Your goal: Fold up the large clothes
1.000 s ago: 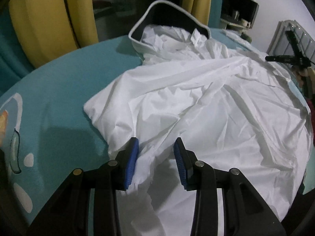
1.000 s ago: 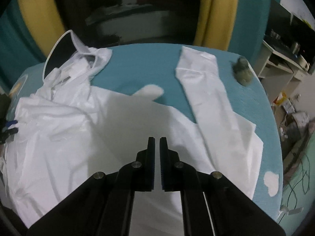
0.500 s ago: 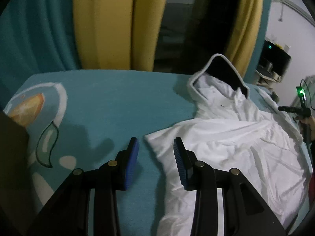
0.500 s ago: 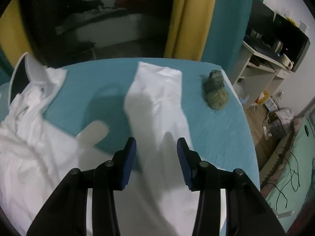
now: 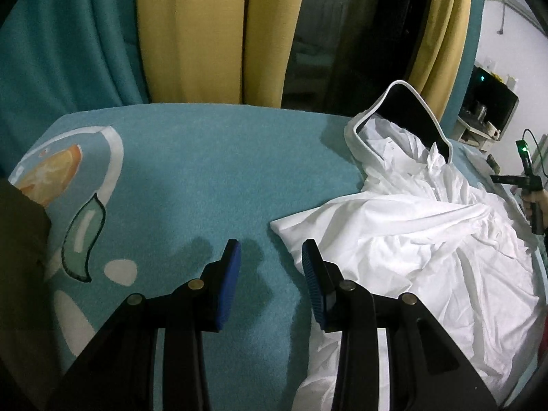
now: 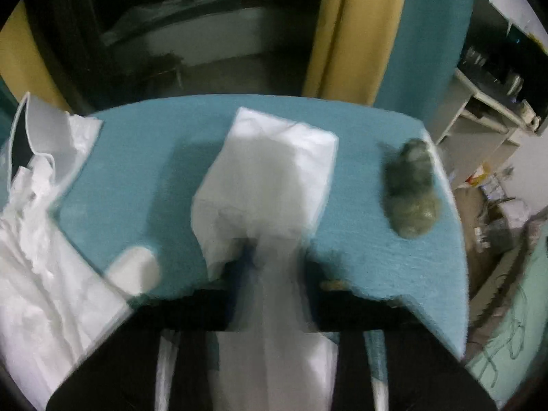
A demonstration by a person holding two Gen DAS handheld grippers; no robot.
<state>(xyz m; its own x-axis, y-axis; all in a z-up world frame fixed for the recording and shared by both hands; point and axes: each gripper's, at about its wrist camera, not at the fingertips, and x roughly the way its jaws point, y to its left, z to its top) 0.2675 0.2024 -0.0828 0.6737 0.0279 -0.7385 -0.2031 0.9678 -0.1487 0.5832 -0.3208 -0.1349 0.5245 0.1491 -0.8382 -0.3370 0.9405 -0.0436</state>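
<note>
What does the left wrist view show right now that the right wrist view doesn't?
Only the left wrist view: the left gripper, open over the bare teal blanket beside the jacket's folded edge, the orange fruit print, and the hand on the other gripper's handle.

Only the right wrist view: the right gripper, shut on the white sleeve, and the grey-green bundle right of that sleeve.

Both: the white hooded jacket with its dark-lined hood, the blanket, and yellow curtains.
</note>
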